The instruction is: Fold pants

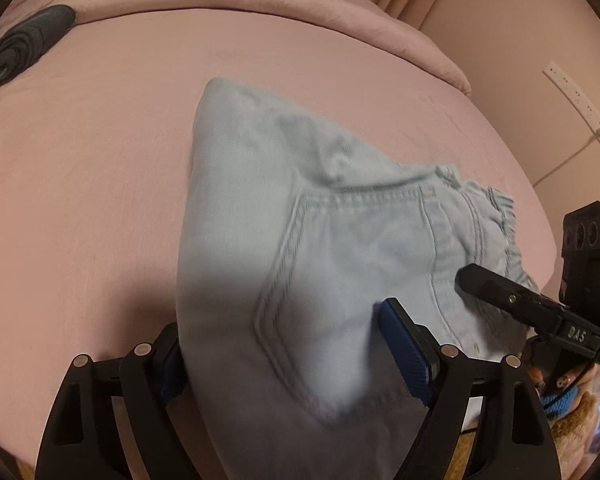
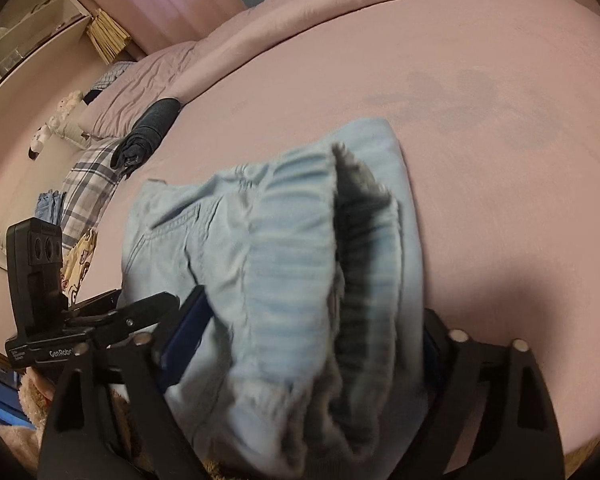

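Observation:
Light blue denim pants (image 1: 300, 248) lie folded into a thick bundle on the pink bed, back pocket up. My left gripper (image 1: 296, 356) is wide apart around the bundle's near end, with cloth filling the gap between its blue pads (image 1: 404, 352). My right gripper (image 2: 308, 360) straddles the elastic waistband end of the pants (image 2: 284, 264), cloth also filling its jaws. The right gripper shows at the right in the left wrist view (image 1: 512, 300). The left gripper shows at the left in the right wrist view (image 2: 120, 316).
The pink bed sheet (image 1: 100, 160) spreads all round. A rolled dark garment (image 2: 148, 136) lies by the pillows, also in the left wrist view (image 1: 20, 48). A plaid cloth (image 2: 88, 188) and small clothes hang at the bed's left edge. A power strip (image 1: 572, 96) lies on the floor.

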